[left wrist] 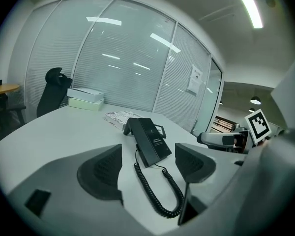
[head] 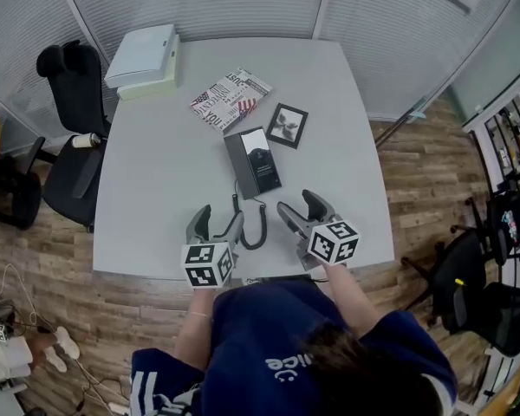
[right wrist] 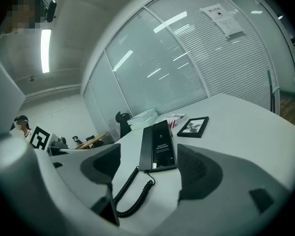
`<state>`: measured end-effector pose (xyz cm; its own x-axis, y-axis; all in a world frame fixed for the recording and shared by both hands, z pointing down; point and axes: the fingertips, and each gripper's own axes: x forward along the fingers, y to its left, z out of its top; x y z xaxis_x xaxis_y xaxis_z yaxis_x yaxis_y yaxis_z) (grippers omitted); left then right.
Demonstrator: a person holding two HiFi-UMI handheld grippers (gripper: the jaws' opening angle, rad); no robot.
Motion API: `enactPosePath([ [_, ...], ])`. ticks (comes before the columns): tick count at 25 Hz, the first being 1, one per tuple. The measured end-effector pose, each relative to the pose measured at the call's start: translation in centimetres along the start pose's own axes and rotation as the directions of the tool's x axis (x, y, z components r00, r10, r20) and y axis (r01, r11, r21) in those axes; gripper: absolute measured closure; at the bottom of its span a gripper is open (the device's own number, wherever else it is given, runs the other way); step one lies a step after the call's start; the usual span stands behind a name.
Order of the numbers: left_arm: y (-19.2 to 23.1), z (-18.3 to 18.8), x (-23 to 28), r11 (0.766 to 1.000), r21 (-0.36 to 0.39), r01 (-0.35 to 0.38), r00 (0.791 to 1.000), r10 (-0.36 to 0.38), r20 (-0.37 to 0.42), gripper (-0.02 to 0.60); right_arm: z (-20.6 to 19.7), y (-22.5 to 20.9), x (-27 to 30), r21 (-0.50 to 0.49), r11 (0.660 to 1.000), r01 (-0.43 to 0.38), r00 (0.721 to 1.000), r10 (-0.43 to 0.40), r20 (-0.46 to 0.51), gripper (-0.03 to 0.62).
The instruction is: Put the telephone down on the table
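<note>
Black and flat, the telephone (head: pixel 253 163) lies on the grey table (head: pixel 156 189) near its middle, just on the near side of a photo frame (head: pixel 287 126), and its coiled cord (head: pixel 258 228) curls back toward the near edge. The left gripper (head: pixel 218 217) and right gripper (head: pixel 296 202) hover on either side of that coil, each with its jaws spread wide and nothing between them, so the phone looks set down. The likeliest trouble, I judge, is a jaw tip catching the cord loop when either gripper moves, which would drag the phone across the table.
</note>
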<state>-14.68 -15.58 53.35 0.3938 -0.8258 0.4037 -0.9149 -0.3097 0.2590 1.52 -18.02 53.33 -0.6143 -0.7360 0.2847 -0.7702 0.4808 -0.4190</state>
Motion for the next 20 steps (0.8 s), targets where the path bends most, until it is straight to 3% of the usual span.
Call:
enactPosePath([
  [12, -1.5, -0.3, -0.1, 0.998, 0.019, 0.057, 0.998, -0.057, 0.031, 0.258, -0.9, 0.2, 0.1, -0.010, 1.000, 0.024, 1.000, -0.024, -0.018, 0.241],
  [16, -1.5, -0.4, 0.0, 0.998, 0.010, 0.062, 0.998, -0.062, 0.028, 0.265, -0.7, 0.4, -0.1, -0.028, 0.999, 0.030, 1.000, -0.031, -0.004, 0.288],
  [17, -1.5, -0.4, 0.0, 0.998, 0.020, 0.055, 0.998, -0.055, 0.027, 0.281, -0.6, 0.4, -0.2, -0.034, 0.999, 0.032, 0.999, -0.032, -0.001, 0.306],
  [20, -1.4, -0.4, -0.2, 0.997, 0.070, 0.031, 0.999, -0.032, 0.025, 0.411, -0.4, 0.6, -0.3, -0.053, 0.998, 0.041, 0.999, -0.040, 0.007, 0.370],
])
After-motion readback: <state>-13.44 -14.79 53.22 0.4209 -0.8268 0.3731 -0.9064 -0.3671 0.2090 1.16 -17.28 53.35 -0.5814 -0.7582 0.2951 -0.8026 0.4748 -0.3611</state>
